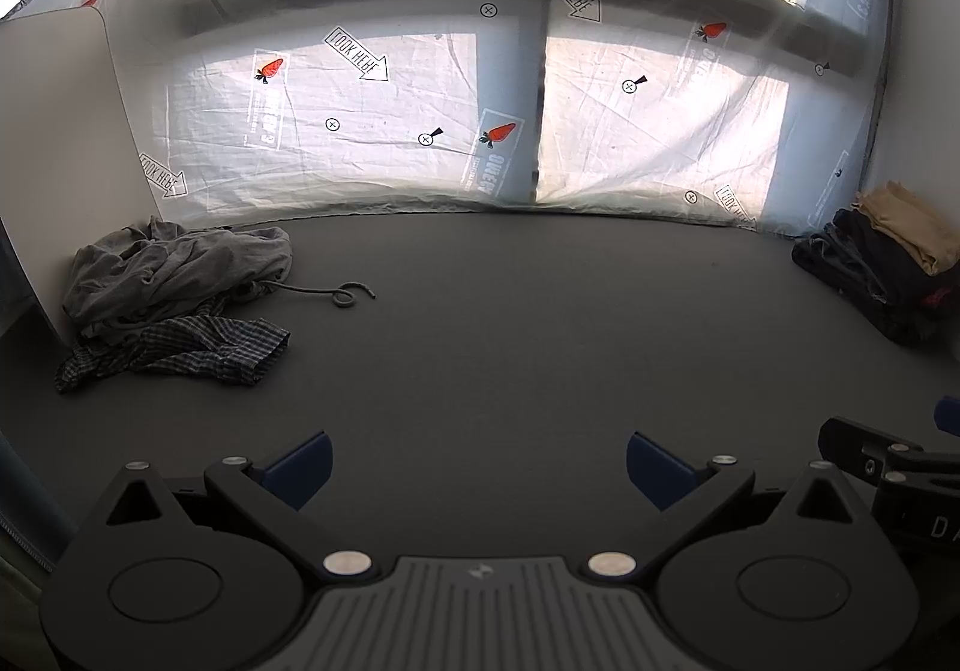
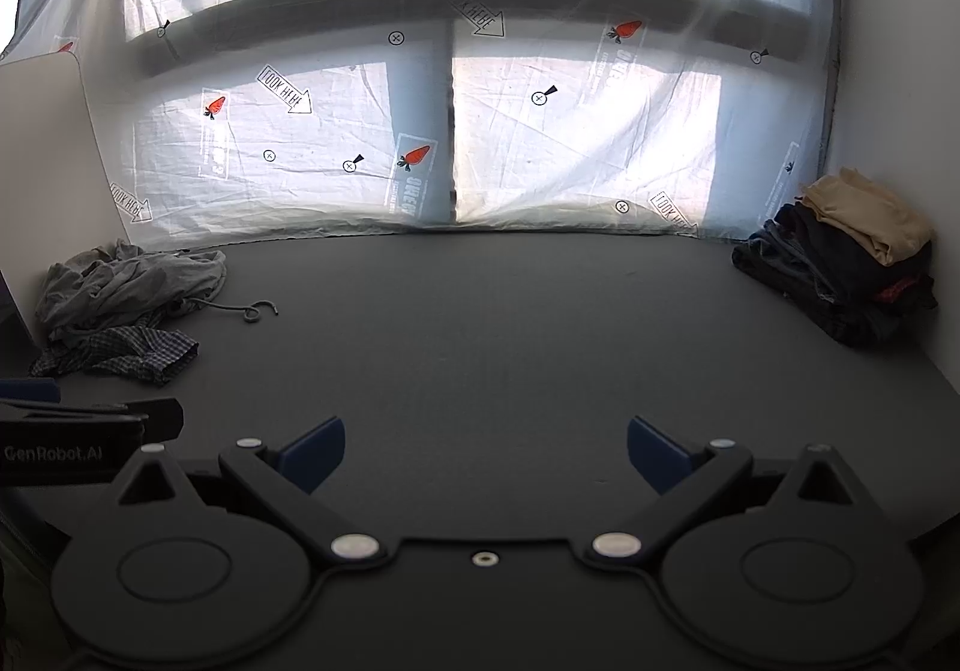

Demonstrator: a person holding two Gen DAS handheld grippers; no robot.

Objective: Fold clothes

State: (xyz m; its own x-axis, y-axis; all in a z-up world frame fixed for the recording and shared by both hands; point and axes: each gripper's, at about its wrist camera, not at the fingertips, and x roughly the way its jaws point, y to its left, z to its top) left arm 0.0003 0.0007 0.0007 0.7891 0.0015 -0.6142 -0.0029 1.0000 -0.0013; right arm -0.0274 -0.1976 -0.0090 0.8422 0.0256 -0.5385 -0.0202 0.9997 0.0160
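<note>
While hovering low over the dark grey surface [image 1: 480, 323], left gripper [image 1: 478, 464] with jaws spread wide and released, nothing between the blue pads [image 1: 303, 464]. Same for the right gripper [image 2: 486, 452]: jaws fully apart, gripping nothing, only bare surface beneath. Side by side, with the right gripper's black body at the right edge of the left wrist view and the left gripper's at the left edge of the right wrist view.

Far left, against a white board [image 1: 54, 131]: 1 crumpled grey garment [image 1: 180, 266] with a drawstring [image 1: 333, 296] curling out across the surface, and a checked garment [image 1: 186, 350] bunched just in front, touching it. Far right corner: a stack of folded clothes [image 2: 840, 275], dark items below, 1 tan piece [image 2: 867, 224] on top. Well apart from both grippers, both heaps. Behind the surface, a backlit white sheet [image 1: 372, 131] printed with carrots and "LOOK HERE" arrows.
</note>
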